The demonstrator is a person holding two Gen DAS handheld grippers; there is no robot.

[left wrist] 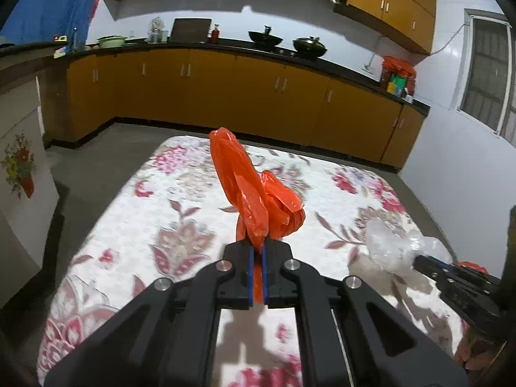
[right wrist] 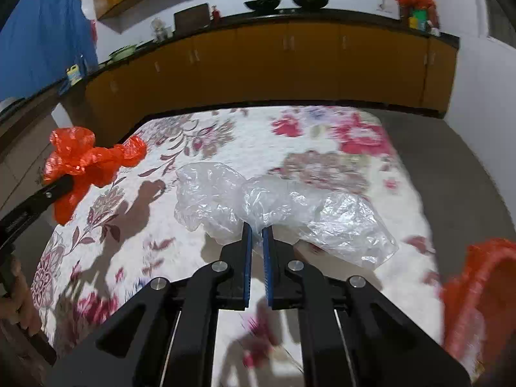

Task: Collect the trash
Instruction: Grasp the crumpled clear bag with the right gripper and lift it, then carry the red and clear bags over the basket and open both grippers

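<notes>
My left gripper is shut on a crumpled orange plastic bag and holds it up above the floral tablecloth. The bag also shows at the left of the right wrist view, with the left gripper under it. My right gripper is shut on a clear crumpled plastic bag, held just above the cloth. In the left wrist view the clear bag and the right gripper are at the right edge.
An orange basket rim sits at the lower right. The table has a floral cloth. Yellow kitchen cabinets with a dark counter stand behind, bearing woks. Grey floor surrounds the table.
</notes>
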